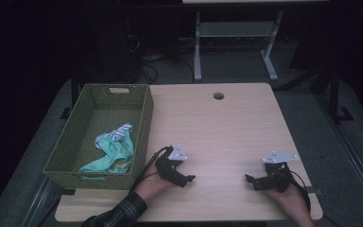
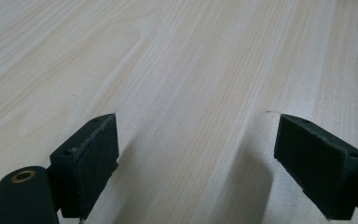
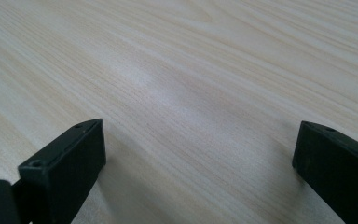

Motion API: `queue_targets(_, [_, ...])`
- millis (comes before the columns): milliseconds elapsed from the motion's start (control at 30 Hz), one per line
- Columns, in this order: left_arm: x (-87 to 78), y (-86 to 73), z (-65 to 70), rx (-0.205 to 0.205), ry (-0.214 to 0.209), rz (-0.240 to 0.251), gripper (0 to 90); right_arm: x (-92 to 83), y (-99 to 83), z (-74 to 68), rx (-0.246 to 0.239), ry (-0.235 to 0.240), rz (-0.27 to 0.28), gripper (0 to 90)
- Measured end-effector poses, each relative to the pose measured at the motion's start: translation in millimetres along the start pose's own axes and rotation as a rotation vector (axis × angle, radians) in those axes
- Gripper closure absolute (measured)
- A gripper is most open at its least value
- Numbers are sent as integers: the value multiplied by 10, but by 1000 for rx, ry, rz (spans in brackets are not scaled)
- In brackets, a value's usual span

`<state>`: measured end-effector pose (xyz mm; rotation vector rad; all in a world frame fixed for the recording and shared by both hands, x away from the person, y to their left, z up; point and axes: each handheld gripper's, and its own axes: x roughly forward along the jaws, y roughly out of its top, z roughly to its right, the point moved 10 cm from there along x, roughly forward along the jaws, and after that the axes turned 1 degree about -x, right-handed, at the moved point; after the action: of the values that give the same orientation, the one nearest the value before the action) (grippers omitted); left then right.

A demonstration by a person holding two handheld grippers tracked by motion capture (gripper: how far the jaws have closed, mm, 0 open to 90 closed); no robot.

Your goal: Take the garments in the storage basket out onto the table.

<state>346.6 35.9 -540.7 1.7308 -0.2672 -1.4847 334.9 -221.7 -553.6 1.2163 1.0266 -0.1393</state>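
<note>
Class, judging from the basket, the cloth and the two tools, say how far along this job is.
Done, it seems: the mint-green cloth with a striped piece lies crumpled inside the woven basket. In hand: nothing; the left tool and right tool rest low over the bare wooden table, jaws apart and empty. Left: no other loose item shows on the table, so probably little remains.

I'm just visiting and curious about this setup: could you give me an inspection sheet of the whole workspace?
Surface: pale wooden table, round hole near its far edge.
Job's things: green woven basket at the table's left, holding crumpled mint-green cloth with a striped piece.
Clutter: nothing seen.
Grippers: left gripper and right gripper low over bare wood, jaws open, holding nothing.
Cables: black cable trailing from the left gripper.
Surroundings: dark room, grey desk frame behind, cables on the floor.
</note>
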Motion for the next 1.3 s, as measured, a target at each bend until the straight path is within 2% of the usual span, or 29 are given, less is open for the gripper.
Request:
queue_targets(433, [-87, 0, 8, -4, -2, -6, 130, -10, -10, -1, -2, 1, 0, 21])
queue_targets(567, [-123, 14, 18, -22, -8, 11, 130, 2, 2, 12, -2, 0, 0, 21])
queue_targets(700, [-132, 6, 29, -19, -5, 9, 130, 3, 3, 14, -3, 0, -1, 20])
queue_targets(1033, [-187, 75, 0, -16, -7, 20, 132, 3, 2, 15, -5, 0, -1, 20])
queue_targets(1100, [-195, 96, 4, -30, -10, 32, 132, 2, 1, 16, -6, 0, -2, 20])
queue_targets(1300, [-215, 118, -16, -25, -9, 26, 133, 3, 3, 14, -3, 0, 0, 21])
